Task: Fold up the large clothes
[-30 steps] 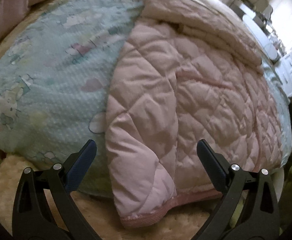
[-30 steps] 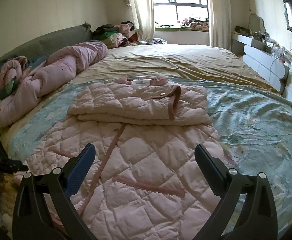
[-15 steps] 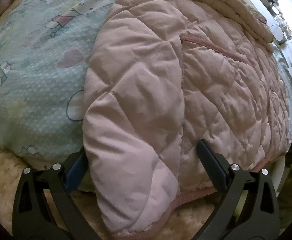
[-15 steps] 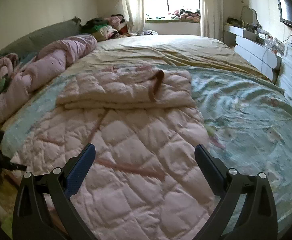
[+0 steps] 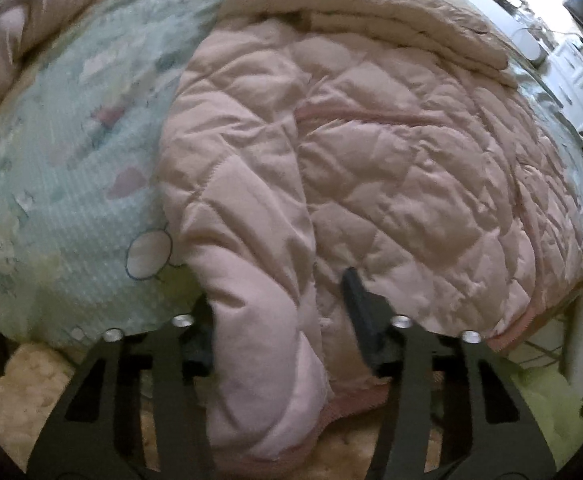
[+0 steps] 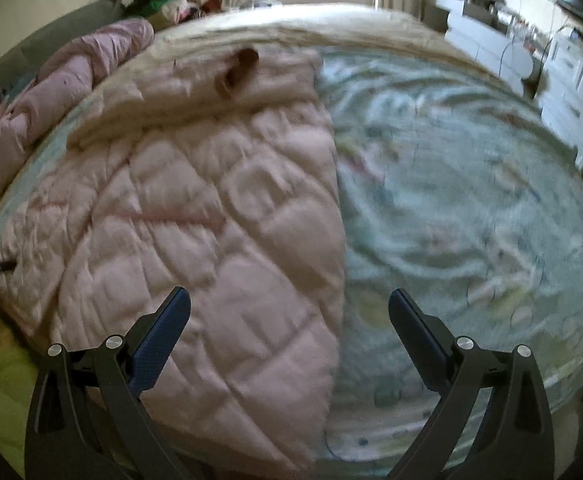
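A large pink quilted coat (image 5: 391,168) lies spread on the bed, its top part folded over at the far end (image 6: 211,92). My left gripper (image 5: 279,308) is at the coat's near left hem corner, its jaws closing with a bunched fold of the coat between them. The left finger is half hidden behind the fabric. My right gripper (image 6: 289,320) hangs open above the coat's (image 6: 195,220) near right edge, one finger over the quilting and the other over the sheet. Nothing is between its fingers.
The bed has a pale blue-green cartoon sheet (image 6: 451,200) (image 5: 63,168). A rolled pink duvet (image 6: 71,76) lies along the left side. White drawers (image 6: 571,80) stand at the right. A fluffy cream rug (image 5: 31,384) lies below the bed's near edge.
The left jaws have closed in from wide open onto the hem corner. The right gripper has dropped lower and nearer the coat's right edge; its view is blurred.
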The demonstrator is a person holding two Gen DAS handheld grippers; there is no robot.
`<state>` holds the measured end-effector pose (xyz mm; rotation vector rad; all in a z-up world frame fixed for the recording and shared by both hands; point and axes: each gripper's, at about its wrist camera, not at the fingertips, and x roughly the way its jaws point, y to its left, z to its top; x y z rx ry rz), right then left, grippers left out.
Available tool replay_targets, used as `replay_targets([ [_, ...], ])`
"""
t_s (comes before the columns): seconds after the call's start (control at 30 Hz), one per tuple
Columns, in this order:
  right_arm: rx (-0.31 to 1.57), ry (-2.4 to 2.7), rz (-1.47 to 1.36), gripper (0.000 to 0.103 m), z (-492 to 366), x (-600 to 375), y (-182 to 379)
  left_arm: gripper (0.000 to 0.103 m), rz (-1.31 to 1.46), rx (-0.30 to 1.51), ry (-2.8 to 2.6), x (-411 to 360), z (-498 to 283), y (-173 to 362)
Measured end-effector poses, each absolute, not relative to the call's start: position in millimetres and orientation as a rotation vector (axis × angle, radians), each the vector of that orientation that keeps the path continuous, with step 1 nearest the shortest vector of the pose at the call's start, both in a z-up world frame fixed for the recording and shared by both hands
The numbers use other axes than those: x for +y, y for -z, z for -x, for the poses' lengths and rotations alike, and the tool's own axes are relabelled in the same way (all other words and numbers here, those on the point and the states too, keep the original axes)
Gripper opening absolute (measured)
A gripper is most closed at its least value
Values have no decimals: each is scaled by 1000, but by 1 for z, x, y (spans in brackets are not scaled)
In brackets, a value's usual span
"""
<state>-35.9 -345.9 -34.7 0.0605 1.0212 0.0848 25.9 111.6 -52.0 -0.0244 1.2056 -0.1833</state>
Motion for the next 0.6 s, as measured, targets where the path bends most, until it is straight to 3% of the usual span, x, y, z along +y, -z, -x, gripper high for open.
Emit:
replay_targets([
  [0.07, 1067, -93, -81, 99, 41, -354, 46, 22, 27, 1181, 193, 111, -23, 47],
  [0.3, 1185, -202, -232, 94, 63, -364, 80, 21, 54, 1166, 197, 117, -22, 46],
  [0.33, 1199, -218, -244, 84, 66, -363, 84, 21, 51, 1167, 199, 117, -22, 46],
  [0.47, 1209, -283, -340, 59, 75, -364, 91, 22, 45, 1173, 197, 119, -23, 45],
  [0.53, 1227, -320, -368, 57, 80, -361, 94, 25, 46, 1179, 196, 121, -22, 45],
  [0.6, 1220, -344, -339, 45, 84, -355, 92, 33, 52, 1191, 203, 123, -19, 46],
])
